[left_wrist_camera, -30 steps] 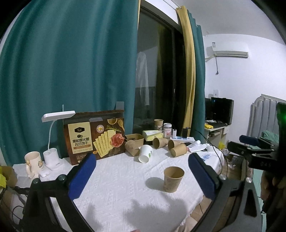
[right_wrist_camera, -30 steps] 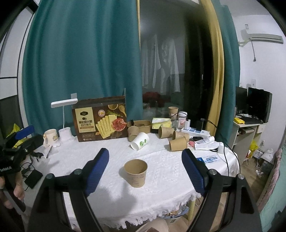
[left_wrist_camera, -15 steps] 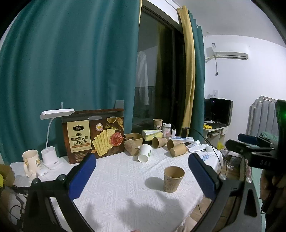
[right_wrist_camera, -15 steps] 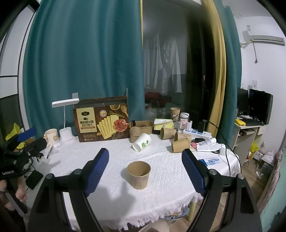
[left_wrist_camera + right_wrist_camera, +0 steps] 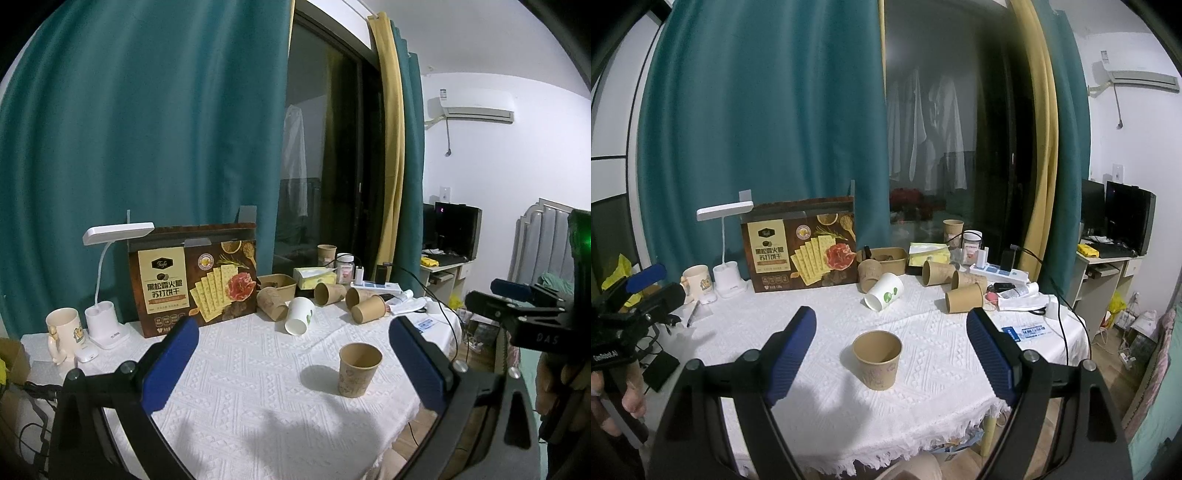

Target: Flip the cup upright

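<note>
A brown paper cup (image 5: 877,359) stands upright, mouth up, on the white tablecloth; it also shows in the left wrist view (image 5: 359,369). My right gripper (image 5: 891,360) is open and empty, held back from the cup with its blue pads on either side of it in view. My left gripper (image 5: 295,365) is open and empty, and the cup stands ahead of it, nearer its right finger. A white cup (image 5: 884,291) and several brown cups (image 5: 963,297) lie on their sides at the back of the table.
A cracker box (image 5: 799,247), a white desk lamp (image 5: 726,254) and a mug (image 5: 696,278) stand at the back left. A tissue box (image 5: 929,253), a jar, a power strip (image 5: 999,273) and cables crowd the back right. The table's front edge (image 5: 886,446) is fringed.
Both grippers have drawn back and risen slightly, so the table sits a little lower in both views. The upright cup has not moved.
</note>
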Tool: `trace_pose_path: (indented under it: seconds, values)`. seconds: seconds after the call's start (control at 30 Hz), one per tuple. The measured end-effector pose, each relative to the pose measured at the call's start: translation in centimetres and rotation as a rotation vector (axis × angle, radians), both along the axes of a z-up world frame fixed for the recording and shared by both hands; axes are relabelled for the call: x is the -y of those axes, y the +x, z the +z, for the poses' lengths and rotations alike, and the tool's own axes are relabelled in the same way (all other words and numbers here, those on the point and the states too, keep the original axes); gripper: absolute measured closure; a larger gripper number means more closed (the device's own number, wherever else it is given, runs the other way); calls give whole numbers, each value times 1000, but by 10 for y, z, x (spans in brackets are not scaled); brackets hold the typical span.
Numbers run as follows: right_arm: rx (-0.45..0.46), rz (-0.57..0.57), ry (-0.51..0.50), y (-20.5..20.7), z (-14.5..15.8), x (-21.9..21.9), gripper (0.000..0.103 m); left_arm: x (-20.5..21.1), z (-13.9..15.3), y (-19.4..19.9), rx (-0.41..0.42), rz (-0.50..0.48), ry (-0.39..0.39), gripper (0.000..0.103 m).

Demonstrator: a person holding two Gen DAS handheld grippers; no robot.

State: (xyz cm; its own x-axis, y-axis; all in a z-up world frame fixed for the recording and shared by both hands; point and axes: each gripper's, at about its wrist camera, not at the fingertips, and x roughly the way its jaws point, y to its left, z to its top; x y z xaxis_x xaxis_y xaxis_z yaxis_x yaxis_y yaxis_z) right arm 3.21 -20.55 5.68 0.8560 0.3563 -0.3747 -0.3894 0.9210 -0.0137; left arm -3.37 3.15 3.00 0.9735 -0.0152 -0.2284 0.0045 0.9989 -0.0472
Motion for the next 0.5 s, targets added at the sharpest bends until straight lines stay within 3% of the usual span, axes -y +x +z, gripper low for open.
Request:
trace_pose_path:
  seconds: [0.5]
  values:
    - [-11,3,3,4,-7,6,21,7,-5,0,-5,4,-10,0]
